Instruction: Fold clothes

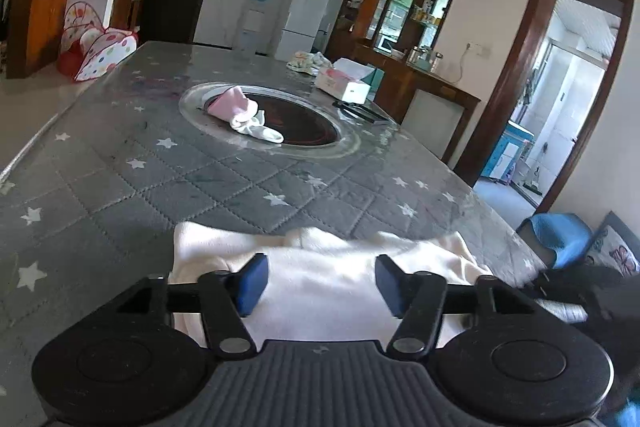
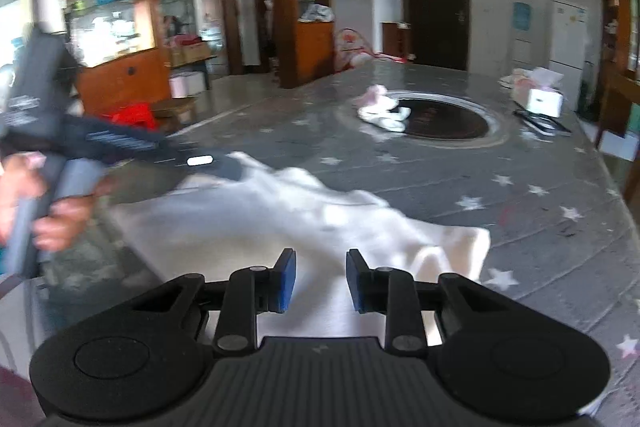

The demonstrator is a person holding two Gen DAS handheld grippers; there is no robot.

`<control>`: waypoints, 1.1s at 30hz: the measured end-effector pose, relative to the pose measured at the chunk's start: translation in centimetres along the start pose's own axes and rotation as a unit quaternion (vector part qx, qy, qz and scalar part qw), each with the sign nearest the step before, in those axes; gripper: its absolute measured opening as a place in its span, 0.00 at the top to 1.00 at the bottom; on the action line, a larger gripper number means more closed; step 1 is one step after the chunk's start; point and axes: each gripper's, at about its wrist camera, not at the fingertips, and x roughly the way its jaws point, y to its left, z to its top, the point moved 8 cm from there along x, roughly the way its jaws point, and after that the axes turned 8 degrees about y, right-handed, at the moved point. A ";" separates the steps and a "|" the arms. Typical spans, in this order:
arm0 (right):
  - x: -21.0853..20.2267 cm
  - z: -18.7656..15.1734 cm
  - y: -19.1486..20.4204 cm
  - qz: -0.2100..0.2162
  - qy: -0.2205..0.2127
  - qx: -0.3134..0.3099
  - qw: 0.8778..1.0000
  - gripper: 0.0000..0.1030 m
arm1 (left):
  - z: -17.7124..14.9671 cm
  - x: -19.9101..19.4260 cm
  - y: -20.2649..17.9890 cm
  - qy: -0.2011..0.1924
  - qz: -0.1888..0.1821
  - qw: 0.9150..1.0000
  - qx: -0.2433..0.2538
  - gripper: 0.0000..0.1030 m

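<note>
**Me:** Near the front edge of the surface (image 1: pixel 120 163), white garment (image 1: pixel 320 287) lies rumpled, partly doubled. Left tool (image 1: pixel 320 283) stands wide over it, pads off the cloth. Right tool (image 2: pixel 320 281) gapes narrower, nothing pinched that I can see.

**Partner:** Risks?

**Me:** Cloth lies close to the near edge; a loose pinch could drag it off. Two layers may bunch. My left hand (image 2: pixel 52 203) sits close, so the tools could clash.

**Partner:** Room?

**Me:** Plenty ahead. Pink-and-white clothes (image 1: pixel 244 115) on the round inset (image 1: pixel 304 151) and tissue box (image 1: pixel 344 85) lie well apart
</note>
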 end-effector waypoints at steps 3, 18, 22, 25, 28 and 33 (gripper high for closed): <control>0.7 -0.2 -2.1 -0.019 0.009 0.026 0.999 0.74 | -0.8 -0.9 -0.5 -0.001 -0.002 1.000 0.007 0.28; -1.0 -1.6 -7.8 -0.067 0.010 0.102 0.992 0.79 | -3.4 -2.4 -4.3 -0.005 -0.020 0.997 0.072 0.00; -0.4 -1.5 -7.8 -0.059 0.010 0.107 0.992 0.90 | -3.5 -1.8 -4.8 -0.004 -0.019 0.996 0.083 0.00; 0.0 -1.4 -7.6 -0.061 0.010 0.101 0.993 0.96 | -3.8 -1.5 -4.9 0.000 -0.021 0.996 0.087 0.00; -0.4 -1.0 -7.4 -0.070 0.001 0.092 0.993 0.97 | -4.4 -1.1 -4.6 0.010 -0.011 0.996 0.092 0.00; -0.3 -1.1 -7.5 -0.096 -0.002 0.076 0.992 0.97 | -5.4 -0.1 -4.0 0.030 -0.005 0.995 0.092 0.00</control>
